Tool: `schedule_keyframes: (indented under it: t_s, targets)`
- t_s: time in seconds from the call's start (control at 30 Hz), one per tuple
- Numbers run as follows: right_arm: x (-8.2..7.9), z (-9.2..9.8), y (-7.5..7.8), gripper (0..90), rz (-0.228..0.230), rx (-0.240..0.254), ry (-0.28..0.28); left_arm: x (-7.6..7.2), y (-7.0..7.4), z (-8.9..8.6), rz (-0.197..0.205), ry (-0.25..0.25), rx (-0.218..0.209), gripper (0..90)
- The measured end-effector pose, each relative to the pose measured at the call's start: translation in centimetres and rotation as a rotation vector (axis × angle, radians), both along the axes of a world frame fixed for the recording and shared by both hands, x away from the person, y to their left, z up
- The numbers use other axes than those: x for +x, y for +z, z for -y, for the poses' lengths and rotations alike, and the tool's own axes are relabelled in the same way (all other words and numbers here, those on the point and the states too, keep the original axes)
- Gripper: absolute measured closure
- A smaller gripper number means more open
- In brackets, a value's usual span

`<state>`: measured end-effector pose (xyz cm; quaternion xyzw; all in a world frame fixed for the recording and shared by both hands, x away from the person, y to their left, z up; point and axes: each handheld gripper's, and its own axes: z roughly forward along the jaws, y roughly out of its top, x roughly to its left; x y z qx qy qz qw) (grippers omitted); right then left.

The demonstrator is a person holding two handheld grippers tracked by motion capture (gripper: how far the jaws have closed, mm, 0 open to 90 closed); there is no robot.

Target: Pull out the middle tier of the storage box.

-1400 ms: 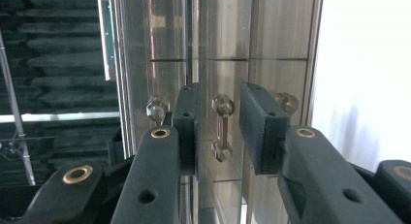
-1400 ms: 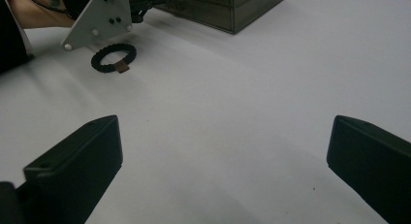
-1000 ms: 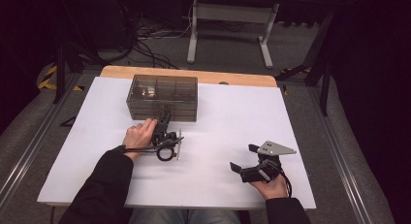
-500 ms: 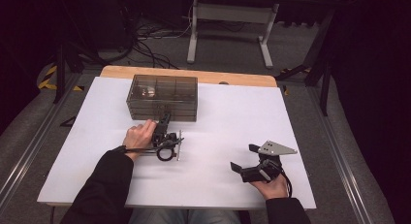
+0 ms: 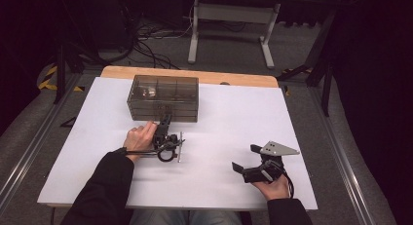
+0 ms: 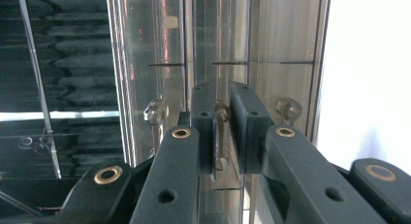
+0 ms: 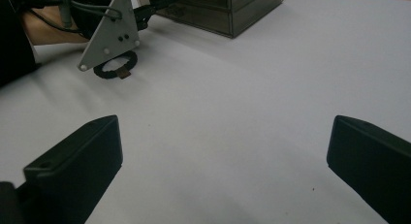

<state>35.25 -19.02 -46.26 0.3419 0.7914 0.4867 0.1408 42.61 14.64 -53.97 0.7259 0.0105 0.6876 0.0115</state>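
A smoky clear plastic drawer box (image 5: 163, 96) stands at the back left of the white table top (image 5: 219, 122). My left gripper (image 5: 165, 119) lies level against the box's front. In the left gripper view its jaws are shut on a small clear drawer knob (image 6: 222, 111), one pad on each side of it. Two more knobs (image 6: 156, 110) (image 6: 288, 106) flank it. My right gripper (image 5: 245, 158) rests on the table at the front right, open, with nothing between its jaws (image 7: 225, 132). The right gripper view looks across bare table to the box (image 7: 228, 10).
A wooden table edge (image 5: 195, 76) runs behind the white surface. Beyond it on the floor are cables and a white stand (image 5: 229, 20). The left gripper's grey plate (image 7: 109, 32) and black ring (image 7: 115, 69) show in the right gripper view.
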Motion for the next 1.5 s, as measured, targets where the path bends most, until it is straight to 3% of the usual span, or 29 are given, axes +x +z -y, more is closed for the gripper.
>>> schedule_keyframes:
  t_s: [0.2, 0.73, 0.77, 0.83, 0.9, 1.23, 1.43, 1.5]
  targets:
    - [0.0, 0.1, 0.1, 0.0, -0.006, 0.028, -0.002, -0.4, -0.2, 0.0, 0.007, -0.005, 0.008, 80.8]
    - [0.0, 0.0, 0.0, 0.0, -0.003, 0.028, -0.002, -2.2, -0.2, -0.2, 0.018, -0.026, 0.024, 80.8]
    - [0.0, 0.1, 0.0, 0.0, -0.002, 0.028, -0.003, -2.3, -0.3, -0.3, 0.018, -0.028, 0.011, 80.8]
    - [0.0, 0.1, 0.0, 0.0, -0.003, 0.028, -0.004, -2.5, -0.2, -0.3, 0.015, -0.026, 0.033, 80.8]
    - [0.0, 0.1, 0.0, 0.0, -0.003, 0.028, -0.004, -2.6, -0.4, -0.3, 0.015, -0.032, 0.018, 80.7]
    - [0.0, 0.1, 0.0, 0.0, -0.006, 0.015, -0.002, -2.8, -0.3, -0.3, 0.014, -0.038, 0.032, 80.6]
    - [0.0, 0.1, 0.0, 0.1, -0.009, 0.017, -0.003, -2.8, 0.0, -0.3, -0.011, -0.041, 0.014, 79.6]
    - [0.0, 0.0, 0.0, 0.0, -0.008, 0.017, -0.003, -2.8, 0.1, -0.4, -0.041, -0.05, -0.004, 77.3]
